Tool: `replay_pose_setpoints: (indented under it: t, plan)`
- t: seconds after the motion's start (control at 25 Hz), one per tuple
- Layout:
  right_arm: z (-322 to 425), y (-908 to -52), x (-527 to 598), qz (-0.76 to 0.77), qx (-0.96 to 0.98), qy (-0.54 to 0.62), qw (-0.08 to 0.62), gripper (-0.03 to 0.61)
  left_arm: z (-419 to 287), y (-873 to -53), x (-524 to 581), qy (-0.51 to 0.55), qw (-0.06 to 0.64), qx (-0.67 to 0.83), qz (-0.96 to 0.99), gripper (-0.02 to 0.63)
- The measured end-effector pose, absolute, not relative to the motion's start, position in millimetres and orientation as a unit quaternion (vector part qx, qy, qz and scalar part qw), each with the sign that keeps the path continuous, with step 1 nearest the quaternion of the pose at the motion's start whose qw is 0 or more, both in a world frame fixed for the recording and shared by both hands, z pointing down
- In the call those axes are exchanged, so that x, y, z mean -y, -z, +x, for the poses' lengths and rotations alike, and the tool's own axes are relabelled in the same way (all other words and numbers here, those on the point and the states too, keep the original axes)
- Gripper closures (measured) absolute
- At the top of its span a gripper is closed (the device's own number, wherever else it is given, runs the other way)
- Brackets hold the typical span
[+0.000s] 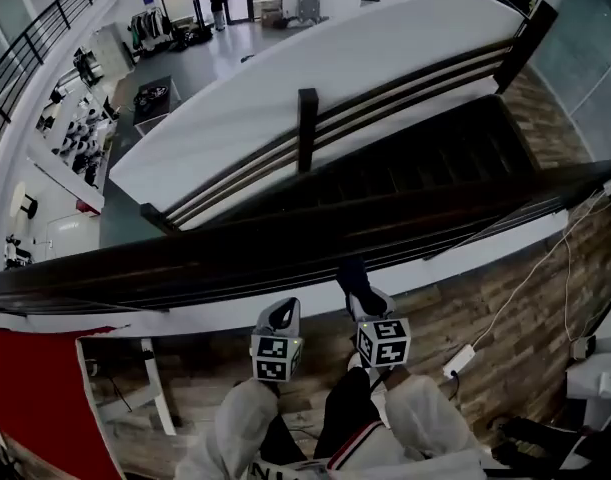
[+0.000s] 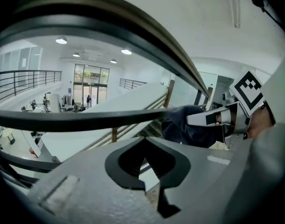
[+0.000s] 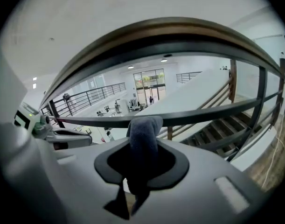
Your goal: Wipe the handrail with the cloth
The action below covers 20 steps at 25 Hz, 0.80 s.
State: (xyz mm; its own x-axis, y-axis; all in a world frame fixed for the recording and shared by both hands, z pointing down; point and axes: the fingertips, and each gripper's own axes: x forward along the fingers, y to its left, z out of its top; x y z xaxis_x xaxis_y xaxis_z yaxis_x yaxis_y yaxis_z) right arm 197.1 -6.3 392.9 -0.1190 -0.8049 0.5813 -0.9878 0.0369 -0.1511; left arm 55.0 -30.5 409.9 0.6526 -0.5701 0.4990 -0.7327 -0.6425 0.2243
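While the right gripper [image 3: 138,174] pinches the cloth [image 3: 143,134] in its jaws at the railing bar [image 3: 207,117] below the handrail [image 3: 179,38], and the left gripper's [image 2: 149,171] jaws sit pressed together, empty, keep the pinch firm and slide with steady contact.

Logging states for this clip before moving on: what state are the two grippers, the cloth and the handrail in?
left gripper: jaws together, nothing between them.
right gripper: shut on the cloth.
cloth: bunched and clamped, free end pointing up towards the railing.
handrail: ungripped; whether the cloth touches it cannot be told.
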Motion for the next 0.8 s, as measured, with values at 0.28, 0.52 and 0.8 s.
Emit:
replay_pose_setpoints:
  t: [0.28,0.52,0.8]
  plan:
    - [163,-330,3,0.602,0.744,-0.247,0.149,0.505,24,-345,25,-0.181,0.175,0.410,0.877,0.611]
    - [179,-291,-16,0.568,0.778,-0.250,0.104,0.505,46,-303,-4,-0.183,0.154,0.440,0.866,0.611]
    - [193,-242,-39,0.538,0.807,-0.228,0.084,0.505,55,-251,-22,-0.167,0.130,0.479,0.852,0.611]
